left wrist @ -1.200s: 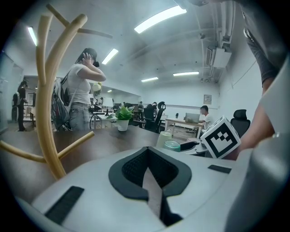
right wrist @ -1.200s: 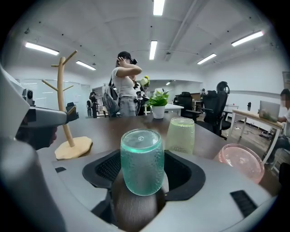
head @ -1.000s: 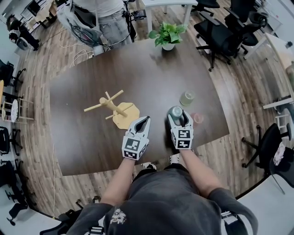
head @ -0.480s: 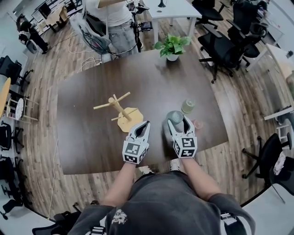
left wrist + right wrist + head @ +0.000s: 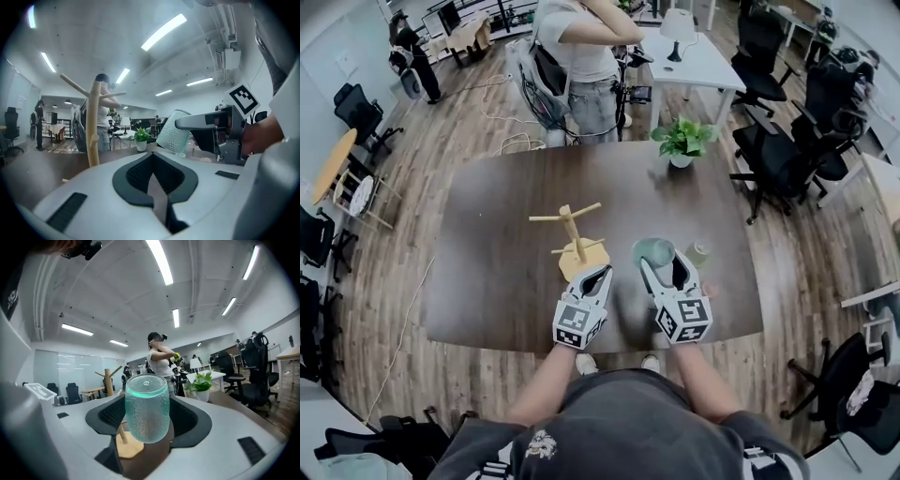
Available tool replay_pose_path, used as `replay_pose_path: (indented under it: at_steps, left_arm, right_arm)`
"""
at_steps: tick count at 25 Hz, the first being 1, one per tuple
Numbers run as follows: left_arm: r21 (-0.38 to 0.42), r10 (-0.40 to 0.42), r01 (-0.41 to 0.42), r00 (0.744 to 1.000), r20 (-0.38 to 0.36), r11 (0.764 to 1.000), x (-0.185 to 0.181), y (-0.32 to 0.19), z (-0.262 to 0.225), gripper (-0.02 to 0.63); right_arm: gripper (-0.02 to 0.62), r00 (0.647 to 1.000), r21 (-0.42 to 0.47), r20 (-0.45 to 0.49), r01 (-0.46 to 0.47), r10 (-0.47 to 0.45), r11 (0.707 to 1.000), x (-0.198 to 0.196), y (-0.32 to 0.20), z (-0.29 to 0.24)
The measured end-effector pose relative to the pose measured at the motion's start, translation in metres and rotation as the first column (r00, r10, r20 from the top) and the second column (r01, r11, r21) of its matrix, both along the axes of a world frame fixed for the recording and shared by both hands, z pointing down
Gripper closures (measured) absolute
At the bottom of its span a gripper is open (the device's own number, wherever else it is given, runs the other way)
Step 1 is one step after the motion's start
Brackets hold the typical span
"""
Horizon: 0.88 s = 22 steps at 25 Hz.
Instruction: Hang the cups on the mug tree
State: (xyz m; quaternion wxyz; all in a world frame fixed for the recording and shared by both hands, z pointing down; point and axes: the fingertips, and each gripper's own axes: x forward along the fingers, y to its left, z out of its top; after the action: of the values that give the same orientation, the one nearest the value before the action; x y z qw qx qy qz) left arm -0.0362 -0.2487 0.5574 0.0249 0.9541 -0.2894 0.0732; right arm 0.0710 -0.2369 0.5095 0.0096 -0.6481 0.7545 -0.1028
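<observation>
The wooden mug tree [image 5: 573,232] stands on the dark table [image 5: 497,272], with its base just beyond my left gripper [image 5: 597,275]. That gripper is shut with nothing in it, and its view shows the tree's trunk [image 5: 93,126] to the left. My right gripper [image 5: 665,265] is shut on a green textured cup [image 5: 652,252], held above the table to the right of the tree. In the right gripper view the cup [image 5: 146,411] fills the gap between the jaws, with the tree's base [image 5: 130,447] below it. A second pale cup [image 5: 700,250] stands on the table further right.
A potted plant [image 5: 682,141] sits at the table's far edge. A person [image 5: 581,56] stands beyond the far side. Black office chairs [image 5: 778,159] crowd the right, and a white table with a lamp [image 5: 698,56] stands behind.
My right gripper has lifted the green cup off the table and carried it left, closer to the mug tree. The left gripper has stayed shut near the tree's base.
</observation>
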Motion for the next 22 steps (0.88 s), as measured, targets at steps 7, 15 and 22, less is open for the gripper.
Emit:
replay_pose_path:
  at_steps: [7,15,22]
  left_arm:
    - [0.022,-0.079,0.079,0.997,0.001,0.997,-0.027,0.005,-0.003,0.606]
    - [0.029,-0.15,0.15,0.989,-0.01,0.988,-0.059,0.006,-0.005,0.606]
    - [0.036,-0.215,0.215,0.977,0.005,0.976,-0.084,0.01,-0.002,0.606]
  right_arm:
    - [0.287,0.991,0.079,0.11,0.072,-0.081,0.994,-0.016,-0.02,-0.045]
    - [0.288,0.962,0.186,0.224,0.116,-0.157,0.976,-0.033,-0.043,-0.097]
    - [0.288,0.937,0.231,0.281,0.142,-0.206,0.962,-0.039,-0.062,-0.119]
